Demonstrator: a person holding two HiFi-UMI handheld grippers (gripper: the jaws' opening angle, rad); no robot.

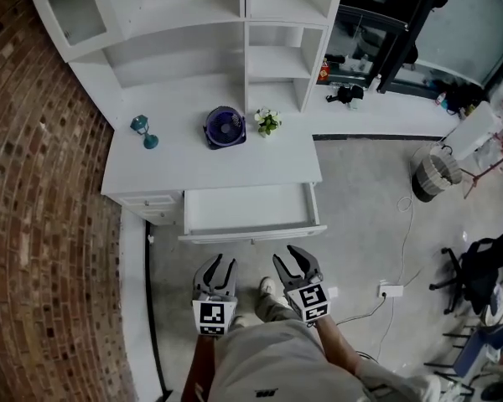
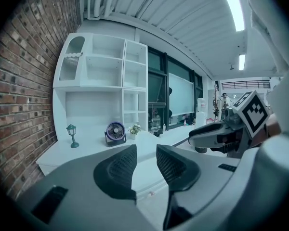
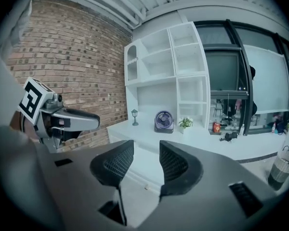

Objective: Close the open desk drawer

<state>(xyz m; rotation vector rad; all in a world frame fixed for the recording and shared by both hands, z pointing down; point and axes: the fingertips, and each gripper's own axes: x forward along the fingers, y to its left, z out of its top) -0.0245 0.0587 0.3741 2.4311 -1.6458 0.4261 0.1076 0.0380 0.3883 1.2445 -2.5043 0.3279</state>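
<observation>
The drawer [image 1: 247,208] under the middle of your desk [image 1: 193,162] stands pulled out toward you, its white inside open to view and its front panel the nearest part to your feet. Just to its left, a smaller drawer [image 1: 151,199] sits flush in the desk front.

Your left gripper [image 1: 221,263] and right gripper [image 1: 287,255] hang side by side over the floor [image 1: 360,199], near the drawer's front but not touching it. Both point toward the desk. On your left gripper the fingers [image 2: 119,170] are spread, and the desk shows through the gap. The fingers [image 3: 178,165] of your right gripper are spread the same way, with the desk edge seen between them.

On the desk top, well behind the drawer, a small purple fan [image 1: 225,127] stands in the middle, a potted plant [image 1: 267,121] just to its right and a teal lantern [image 1: 143,131] further left. White shelves [image 1: 193,23] rise behind them. A brick wall [image 1: 33,182] runs along your left, and a power strip [image 1: 391,290] lies on the floor to your right.
</observation>
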